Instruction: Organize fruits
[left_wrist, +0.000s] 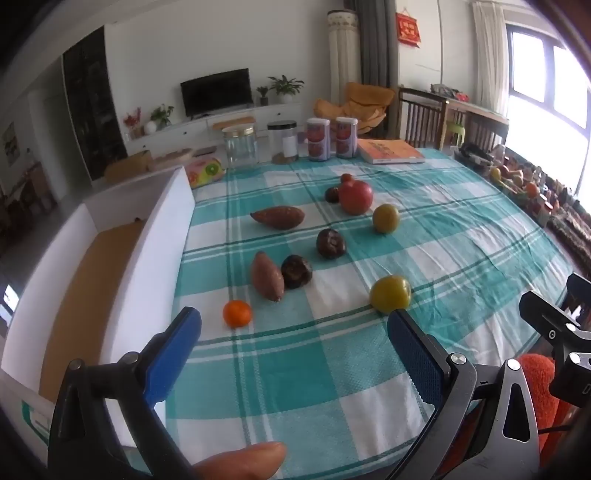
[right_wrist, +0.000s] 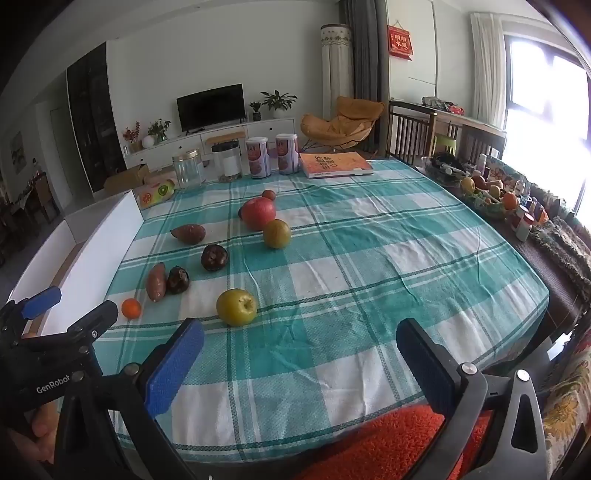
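Fruits lie on a teal checked tablecloth (left_wrist: 314, 369): a small orange (left_wrist: 237, 313), two sweet potatoes (left_wrist: 267, 276) (left_wrist: 278, 217), dark round fruits (left_wrist: 296, 271) (left_wrist: 331, 243), two green apples (left_wrist: 390, 294) (left_wrist: 385, 218) and a red pomegranate (left_wrist: 355, 197). My left gripper (left_wrist: 295, 350) is open and empty above the near table edge, short of the orange. My right gripper (right_wrist: 301, 363) is open and empty, just short of the near green apple (right_wrist: 236, 307). The left gripper also shows in the right wrist view (right_wrist: 55, 314).
A white open box (left_wrist: 122, 266) with a brown floor stands along the table's left edge. Jars (left_wrist: 240, 146), two cans (left_wrist: 318, 139) and an orange book (left_wrist: 391, 150) line the far edge. A cluttered tray (right_wrist: 487, 195) sits at the right.
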